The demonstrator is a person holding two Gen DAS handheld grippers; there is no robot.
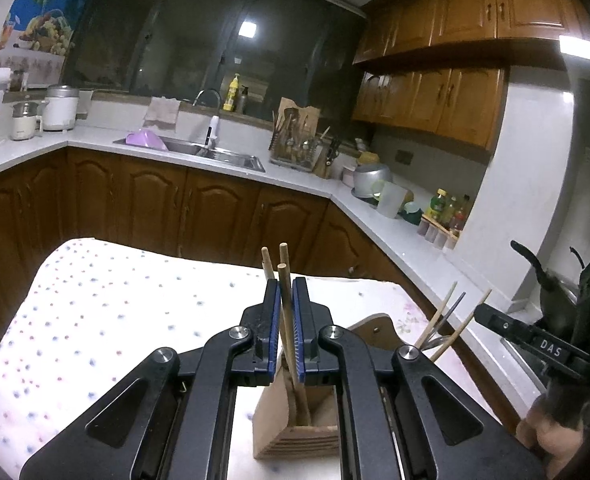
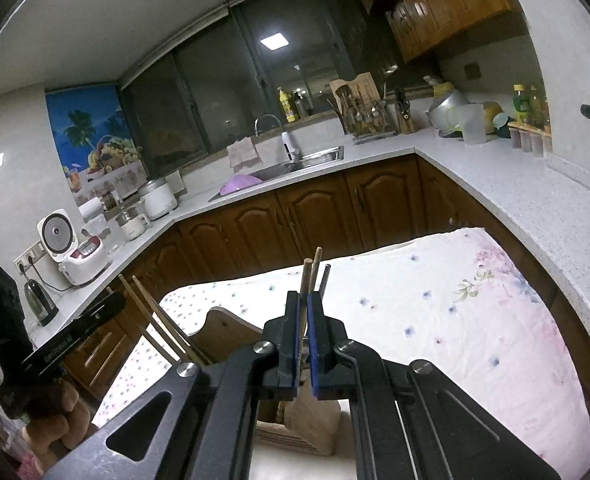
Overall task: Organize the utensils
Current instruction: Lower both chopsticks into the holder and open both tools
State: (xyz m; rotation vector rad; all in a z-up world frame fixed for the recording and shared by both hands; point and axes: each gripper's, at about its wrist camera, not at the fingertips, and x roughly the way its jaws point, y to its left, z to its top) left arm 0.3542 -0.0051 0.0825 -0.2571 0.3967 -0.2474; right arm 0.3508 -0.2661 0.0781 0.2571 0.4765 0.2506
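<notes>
**Both jaws clamped on chopsticks**

My left gripper (image 1: 287, 300) pinches pale wooden chopsticks (image 1: 285, 280), low centre, their ends down in the wooden holder (image 1: 295, 428) on the dotted table (image 1: 115, 312). My right gripper (image 2: 303, 312) grips wooden chopsticks too.

The chopsticks (image 1: 285, 308) are pale bare wood, matt, and the holder (image 1: 295, 420) beneath them is the same unvarnished wood with a ribbed near face. The left claw (image 1: 286, 304) is matt black plastic with blue rubbery pads and bright metal pivot bolts; the right claw (image 2: 304, 312) looks alike. A soft cotton-like cloth (image 1: 115, 300), white with small printed dots, covers the tabletop. Far off, the sink (image 1: 199, 150) is brushed steel, the counter (image 1: 315, 188) speckled glossy stone, the cabinets (image 1: 215, 216) varnished brown wood.
</notes>
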